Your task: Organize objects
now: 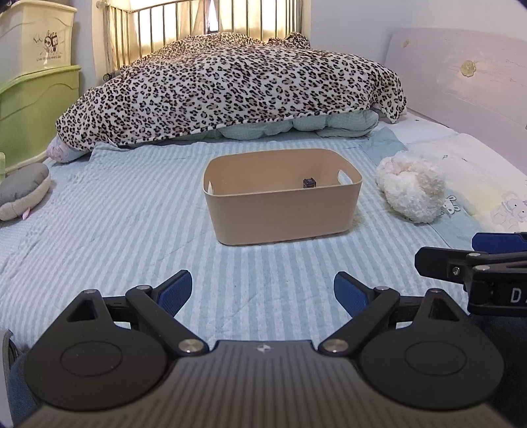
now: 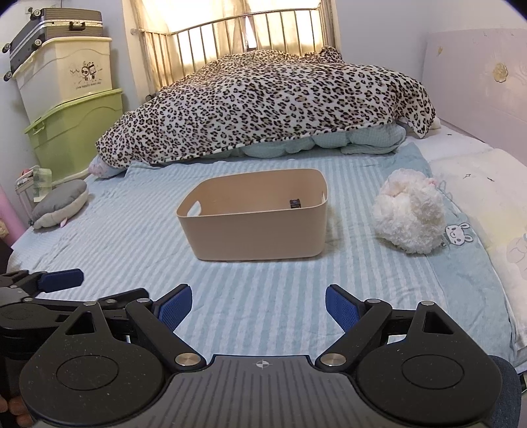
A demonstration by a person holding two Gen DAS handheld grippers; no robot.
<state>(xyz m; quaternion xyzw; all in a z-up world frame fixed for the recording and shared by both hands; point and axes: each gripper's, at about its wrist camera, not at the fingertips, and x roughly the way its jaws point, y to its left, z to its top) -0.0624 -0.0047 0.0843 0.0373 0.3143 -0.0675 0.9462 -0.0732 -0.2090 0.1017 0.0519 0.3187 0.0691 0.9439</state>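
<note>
Both grippers (image 1: pixel 263 293) (image 2: pixel 258 304) wide apart, empty; beyond, tan bin (image 1: pixel 283 214) with small dark, perhaps cube-shaped, item (image 1: pixel 309 182)

Matt smooth plastic bin (image 1: pixel 280 214), ribbed striped cloth sheet (image 1: pixel 131 230), fluffy plush toy (image 2: pixel 410 212), glossy metal bedrail (image 2: pixel 230 29)

A small dark object (image 1: pixel 309 182) in the bin (image 1: pixel 283 214) — too small to identify (bin's floor hidden).
</note>
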